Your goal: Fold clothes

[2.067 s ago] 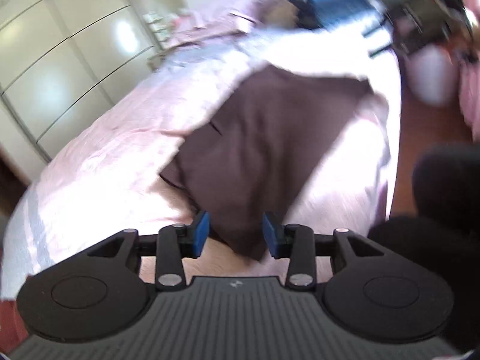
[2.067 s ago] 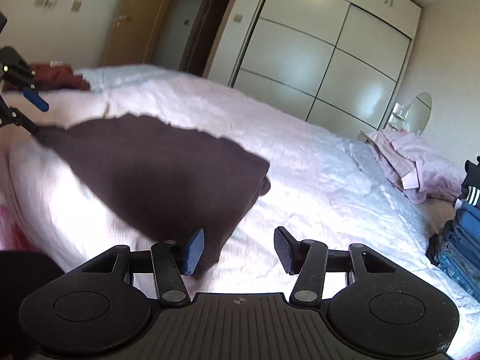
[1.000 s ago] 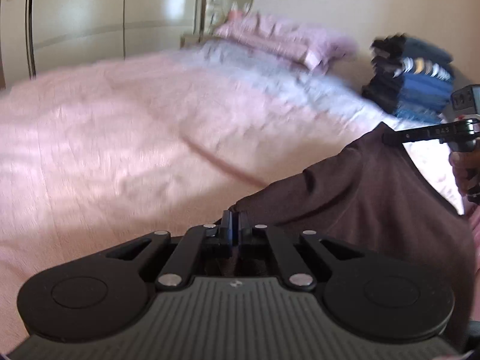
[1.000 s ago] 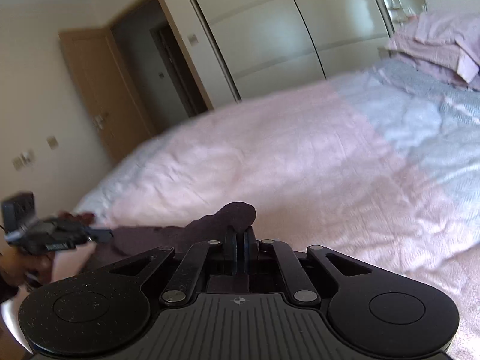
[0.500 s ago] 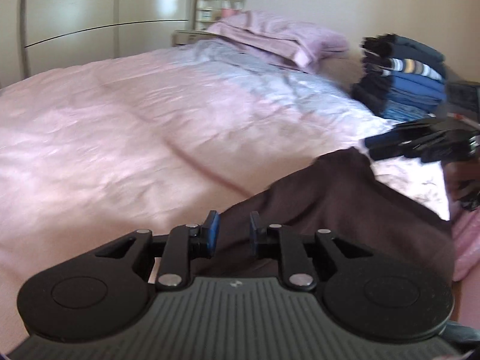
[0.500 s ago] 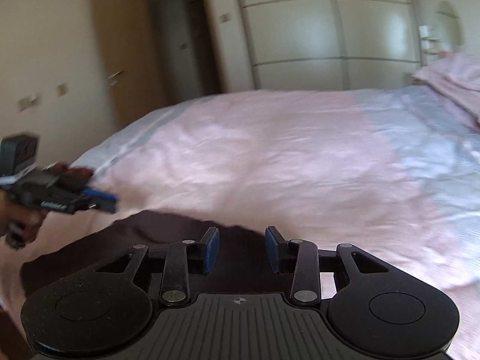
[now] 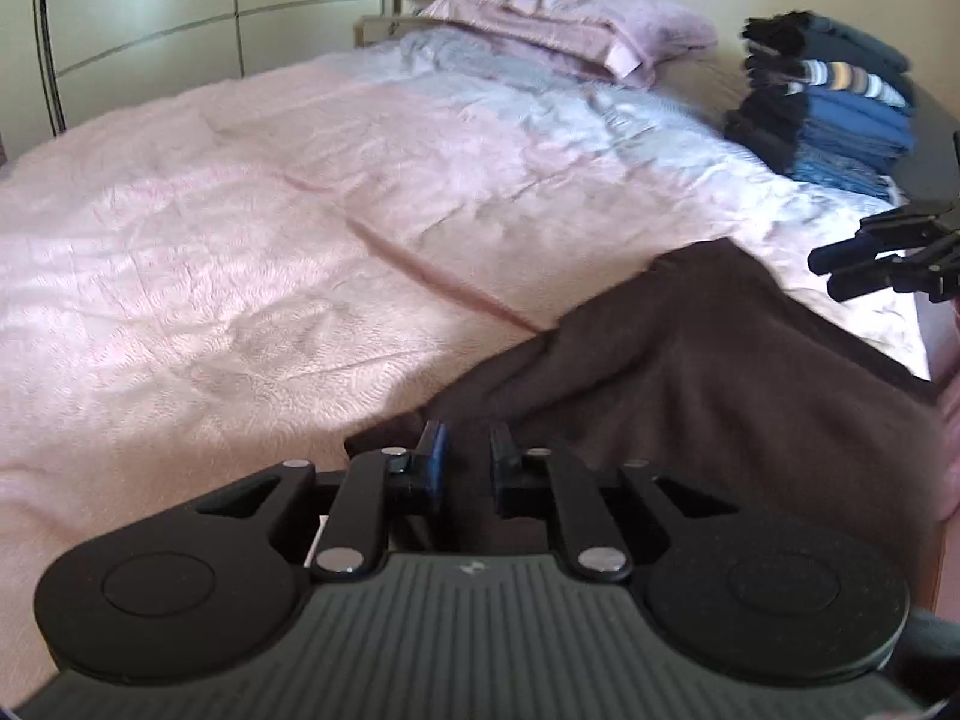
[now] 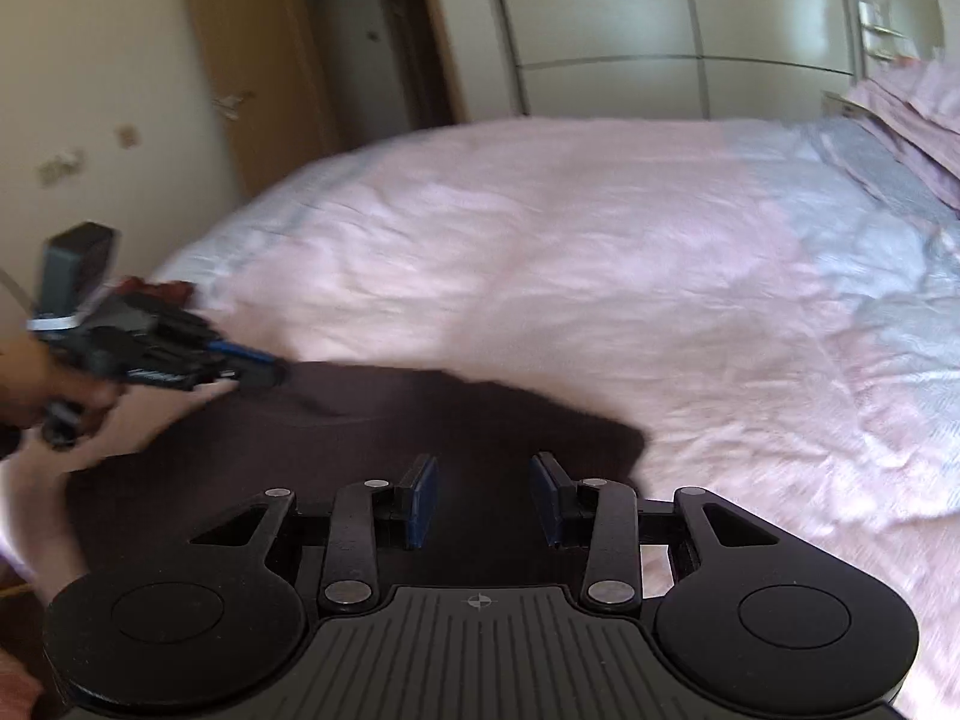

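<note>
A dark brown garment (image 7: pixel 708 372) lies flat on the pink bedspread (image 7: pixel 240 228), near the bed's edge. My left gripper (image 7: pixel 462 459) hovers over its near-left corner, with a narrow gap between the blue pads and nothing pinched. In the right wrist view the same garment (image 8: pixel 372 426) spreads under my right gripper (image 8: pixel 483 498), which stands open and empty above the cloth. The left gripper (image 8: pixel 252 369), held by a hand (image 8: pixel 30 384), has its tips at the garment's far corner. The right gripper (image 7: pixel 864 261) shows open at the right edge of the left wrist view.
A stack of folded dark and blue clothes (image 7: pixel 834 114) sits at the head of the bed beside pink pillows (image 7: pixel 570 18). White wardrobe doors (image 8: pixel 660 30) and a wooden door (image 8: pixel 258 60) stand behind the bed. A reddish item (image 8: pixel 159 291) lies at the bed's far corner.
A second ago both grippers were shut on the brown garment, lifting it. They have since opened and let go, and the garment has settled flat on the bed.
</note>
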Action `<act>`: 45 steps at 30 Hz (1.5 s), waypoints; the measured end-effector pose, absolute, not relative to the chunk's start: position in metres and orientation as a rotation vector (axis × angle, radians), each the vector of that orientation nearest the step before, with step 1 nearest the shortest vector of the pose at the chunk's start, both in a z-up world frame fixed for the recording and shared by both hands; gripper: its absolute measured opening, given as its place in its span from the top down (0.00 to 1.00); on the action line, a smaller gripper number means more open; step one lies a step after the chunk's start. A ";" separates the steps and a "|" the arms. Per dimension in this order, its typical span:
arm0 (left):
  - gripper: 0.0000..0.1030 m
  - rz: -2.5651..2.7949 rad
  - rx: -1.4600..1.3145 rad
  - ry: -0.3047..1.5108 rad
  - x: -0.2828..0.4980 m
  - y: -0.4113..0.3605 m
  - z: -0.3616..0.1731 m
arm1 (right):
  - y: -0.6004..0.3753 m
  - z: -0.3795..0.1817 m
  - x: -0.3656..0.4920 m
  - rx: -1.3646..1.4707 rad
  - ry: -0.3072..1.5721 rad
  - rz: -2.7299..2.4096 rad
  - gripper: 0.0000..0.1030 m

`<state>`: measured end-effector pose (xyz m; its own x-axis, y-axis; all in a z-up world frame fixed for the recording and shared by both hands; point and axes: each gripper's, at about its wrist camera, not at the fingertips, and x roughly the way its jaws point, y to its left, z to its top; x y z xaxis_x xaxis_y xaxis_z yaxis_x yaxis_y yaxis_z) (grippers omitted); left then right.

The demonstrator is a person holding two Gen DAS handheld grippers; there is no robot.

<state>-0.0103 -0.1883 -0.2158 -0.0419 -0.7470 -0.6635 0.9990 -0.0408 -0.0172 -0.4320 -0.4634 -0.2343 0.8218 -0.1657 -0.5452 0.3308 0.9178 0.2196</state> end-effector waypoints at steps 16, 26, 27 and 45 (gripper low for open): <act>0.81 -1.524 1.249 -0.172 -0.170 -0.096 -0.264 | -0.317 -0.296 -0.452 -0.491 0.763 -0.293 0.52; 0.92 -1.485 1.300 -0.150 -0.168 -0.077 -0.284 | -0.304 -0.322 -0.457 -0.623 0.860 -0.298 0.88; 0.91 -1.478 1.302 -0.149 -0.169 -0.074 -0.287 | -0.302 -0.328 -0.458 -0.623 0.875 -0.293 0.88; 0.83 -1.425 0.949 0.266 -0.145 -0.102 -0.230 | -0.310 -0.255 -0.417 -0.098 0.599 -0.341 0.61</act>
